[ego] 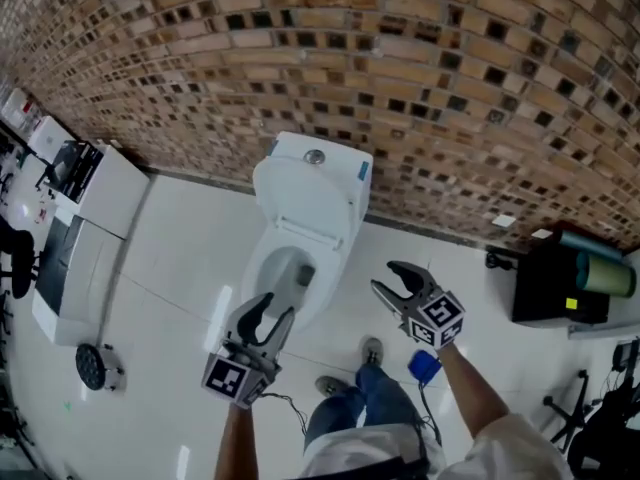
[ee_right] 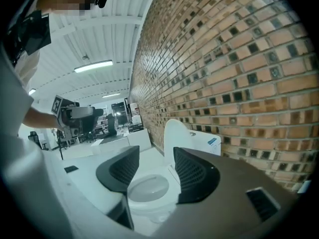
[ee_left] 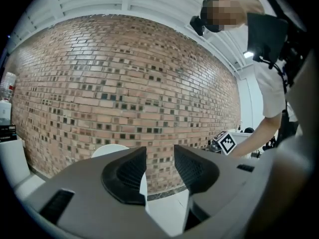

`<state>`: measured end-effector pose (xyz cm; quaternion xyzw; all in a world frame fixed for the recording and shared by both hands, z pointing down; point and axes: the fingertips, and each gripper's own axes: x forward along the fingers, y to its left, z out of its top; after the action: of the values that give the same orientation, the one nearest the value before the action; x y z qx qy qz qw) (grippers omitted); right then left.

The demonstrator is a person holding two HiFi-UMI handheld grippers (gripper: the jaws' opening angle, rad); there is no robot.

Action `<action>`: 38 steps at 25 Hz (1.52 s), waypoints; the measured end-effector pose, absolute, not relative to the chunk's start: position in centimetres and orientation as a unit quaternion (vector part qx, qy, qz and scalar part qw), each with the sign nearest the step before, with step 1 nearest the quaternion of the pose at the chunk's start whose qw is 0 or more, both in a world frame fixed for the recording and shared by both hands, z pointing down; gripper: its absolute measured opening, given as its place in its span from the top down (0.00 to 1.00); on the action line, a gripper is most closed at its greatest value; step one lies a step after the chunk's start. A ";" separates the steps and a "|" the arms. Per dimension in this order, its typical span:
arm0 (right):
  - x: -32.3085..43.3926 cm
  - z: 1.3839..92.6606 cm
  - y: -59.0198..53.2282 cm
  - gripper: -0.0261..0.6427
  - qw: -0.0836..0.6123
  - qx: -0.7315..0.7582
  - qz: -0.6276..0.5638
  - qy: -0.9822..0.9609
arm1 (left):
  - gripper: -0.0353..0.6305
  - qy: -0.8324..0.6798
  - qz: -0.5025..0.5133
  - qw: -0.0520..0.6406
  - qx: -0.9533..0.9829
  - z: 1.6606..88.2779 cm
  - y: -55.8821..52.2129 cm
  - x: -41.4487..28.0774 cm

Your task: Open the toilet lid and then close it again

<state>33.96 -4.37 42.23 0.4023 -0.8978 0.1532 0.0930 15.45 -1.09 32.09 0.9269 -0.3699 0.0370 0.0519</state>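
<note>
Lid [ego: 300, 196] up vs tank [ego: 338, 158], ahead of L gripper [ego: 275, 311] & R gripper [ego: 390, 280], both part-open, empty, prob. set to close it.

Glossy, smooth ceramic look on the white oval toilet [ego: 258, 258]; raised white lid [ego: 300, 193] glossy too, material unclear. Round silver flush button [ego: 315, 156] shiny metal. Red-brown brick wall [ego: 420, 68] rough and matt, with darker recessed gaps. White floor [ego: 170, 248] smooth, glossy, reflective. Left gripper [ego: 268, 313] and right gripper [ego: 396, 278] matt grey plastic; black ribbed pads [ee_right: 192, 171] matt, rubbery. Blue trousers [ego: 370, 403] denim cloth.
</note>
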 end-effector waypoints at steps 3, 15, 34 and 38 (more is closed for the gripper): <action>34.0 44.0 -6.0 0.61 0.094 0.388 0.163 -0.902 | 0.69 -0.364 0.042 0.058 0.929 33.4 -2.6 16.4; 33.3 58.3 -19.1 0.57 0.134 0.367 0.218 -0.894 | 0.69 -0.297 0.068 0.062 0.950 41.7 -7.9 16.1; 29.7 65.4 -24.0 0.71 0.264 0.300 0.140 -0.906 | 0.69 -0.343 0.086 0.115 0.928 48.2 -3.9 10.9; 27.3 65.0 -20.0 0.71 0.307 0.329 0.052 -0.891 | 0.69 -0.362 0.075 0.110 0.923 47.3 -3.1 9.5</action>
<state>27.33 -19.98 64.98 0.3293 -0.8913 0.0517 0.3073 9.46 -3.15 47.30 0.9228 -0.3615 0.0751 0.1101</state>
